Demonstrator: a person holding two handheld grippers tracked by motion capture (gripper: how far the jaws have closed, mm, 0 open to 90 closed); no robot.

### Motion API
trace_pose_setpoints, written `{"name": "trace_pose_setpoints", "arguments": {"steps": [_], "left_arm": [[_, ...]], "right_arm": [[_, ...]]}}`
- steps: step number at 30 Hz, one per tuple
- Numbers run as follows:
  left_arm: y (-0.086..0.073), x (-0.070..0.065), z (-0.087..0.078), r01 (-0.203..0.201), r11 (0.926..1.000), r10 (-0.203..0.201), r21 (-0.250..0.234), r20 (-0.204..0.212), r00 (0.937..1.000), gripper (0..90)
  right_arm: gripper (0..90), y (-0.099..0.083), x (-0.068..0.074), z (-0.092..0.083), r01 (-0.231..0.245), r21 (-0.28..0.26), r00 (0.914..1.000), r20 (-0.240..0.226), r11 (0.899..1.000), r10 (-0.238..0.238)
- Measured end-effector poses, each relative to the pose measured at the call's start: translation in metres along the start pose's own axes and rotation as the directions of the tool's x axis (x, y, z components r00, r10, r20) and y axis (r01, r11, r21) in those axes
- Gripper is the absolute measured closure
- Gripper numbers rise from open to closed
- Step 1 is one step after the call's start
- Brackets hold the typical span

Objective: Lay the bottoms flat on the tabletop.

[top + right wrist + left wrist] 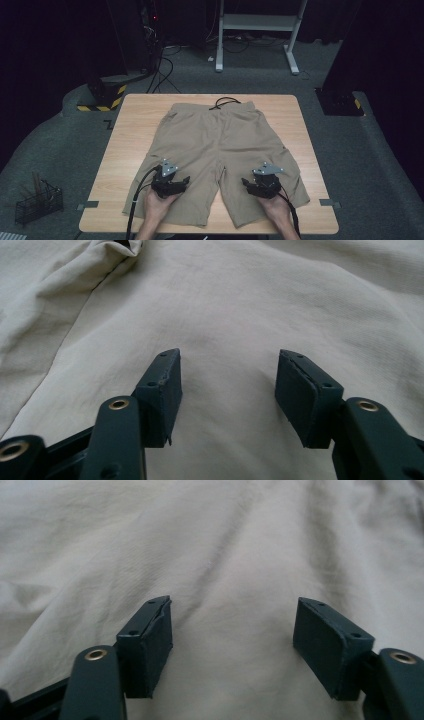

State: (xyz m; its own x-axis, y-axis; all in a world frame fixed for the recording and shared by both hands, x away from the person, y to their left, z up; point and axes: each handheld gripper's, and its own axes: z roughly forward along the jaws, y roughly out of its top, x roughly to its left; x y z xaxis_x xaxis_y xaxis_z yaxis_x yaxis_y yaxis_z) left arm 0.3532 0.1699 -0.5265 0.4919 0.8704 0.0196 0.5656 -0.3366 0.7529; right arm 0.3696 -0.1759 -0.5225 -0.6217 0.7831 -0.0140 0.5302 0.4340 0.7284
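A pair of khaki shorts [215, 145] lies spread flat on the wooden table [132, 135], with the waistband and its black drawstring [224, 103] at the far side. My left gripper [171, 181] hovers over the shorts' left leg near the hem, its jaws open above bare fabric [225, 555]. Over the right leg sits my right gripper [262, 184], also open, with plain cloth [225, 305] beneath and nothing between its fingers. In the gripper views the left gripper [232, 635] and the right gripper [227, 390] each show a wide gap between the pads.
A black wire basket [37, 202] stands on the floor at the near left. Beyond the table are a white desk frame [257, 30], loose cables [165, 70] and a yellow-and-black striped base [102, 97]. Bare wood borders the shorts on both sides.
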Motion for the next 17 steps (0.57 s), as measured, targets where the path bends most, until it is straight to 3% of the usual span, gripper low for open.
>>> {"name": "trace_pose_setpoints", "arguments": {"steps": [17], "left_arm": [[0.0000,0.0014,0.0002,0.012,0.9999,-0.012,0.001,0.006,0.9999,31.0]], "right_arm": [[41.1,0.0001,-0.0007,0.0002,-0.002,0.002,1.0000,0.005,1.000,0.002]]}}
